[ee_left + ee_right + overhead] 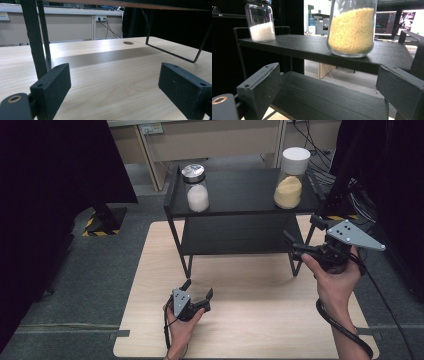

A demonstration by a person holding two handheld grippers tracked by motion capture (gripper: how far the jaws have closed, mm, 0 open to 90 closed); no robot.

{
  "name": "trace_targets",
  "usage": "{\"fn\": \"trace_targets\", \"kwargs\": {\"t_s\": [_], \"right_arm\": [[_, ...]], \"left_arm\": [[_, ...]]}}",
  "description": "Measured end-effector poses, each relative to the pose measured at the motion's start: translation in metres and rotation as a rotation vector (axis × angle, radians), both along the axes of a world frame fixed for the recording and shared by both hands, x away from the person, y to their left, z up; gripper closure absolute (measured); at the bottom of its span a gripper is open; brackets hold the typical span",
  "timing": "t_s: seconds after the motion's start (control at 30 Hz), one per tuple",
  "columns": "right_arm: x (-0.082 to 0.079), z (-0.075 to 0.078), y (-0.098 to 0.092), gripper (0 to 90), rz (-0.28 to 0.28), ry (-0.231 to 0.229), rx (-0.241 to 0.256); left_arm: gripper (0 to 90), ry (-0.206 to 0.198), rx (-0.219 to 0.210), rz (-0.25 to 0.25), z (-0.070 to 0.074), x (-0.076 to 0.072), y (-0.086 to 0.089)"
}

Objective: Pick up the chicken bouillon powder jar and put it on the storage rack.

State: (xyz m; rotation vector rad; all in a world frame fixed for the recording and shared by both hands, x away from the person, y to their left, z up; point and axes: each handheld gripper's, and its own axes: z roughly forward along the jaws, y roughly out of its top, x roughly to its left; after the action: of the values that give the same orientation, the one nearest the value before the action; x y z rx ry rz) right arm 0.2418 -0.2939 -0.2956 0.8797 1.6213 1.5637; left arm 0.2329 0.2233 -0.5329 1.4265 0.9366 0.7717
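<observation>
A black two-tier shelf [245, 190] stands on the far half of a light wooden table [250, 320]. On its top board, a silver-lidded jar of white grains [196, 187] stands at the left and a white-lidded jar of yellow grains [291, 179] at the right. My left gripper [199, 288] rests low on the table before the shelf's left leg [33, 40], open and empty [115, 72]. My right gripper [291, 246] hovers at the shelf's right front corner, open [328, 72], below and in front of the yellow jar [352, 27]. The white jar [260, 22] is farther left.
A stand base with yellow-black stripes [95, 225] sits on the floor at the left, and dark curtains hang on both sides. Cables [320, 165] lie behind the shelf at the right. The table has a round hole [128, 43] under the shelf.
</observation>
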Motion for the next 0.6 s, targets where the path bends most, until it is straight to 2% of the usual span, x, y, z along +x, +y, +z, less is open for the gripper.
{"fn": "trace_targets", "kwargs": {"t_s": [0.6], "right_arm": [[-0.002, -0.022, -0.002, 6.1, 0.007, 0.030, 0.003]], "left_arm": [[10.2, 0.000, -0.001, 0.000, 0.000, 0.000, 0.000]]}}
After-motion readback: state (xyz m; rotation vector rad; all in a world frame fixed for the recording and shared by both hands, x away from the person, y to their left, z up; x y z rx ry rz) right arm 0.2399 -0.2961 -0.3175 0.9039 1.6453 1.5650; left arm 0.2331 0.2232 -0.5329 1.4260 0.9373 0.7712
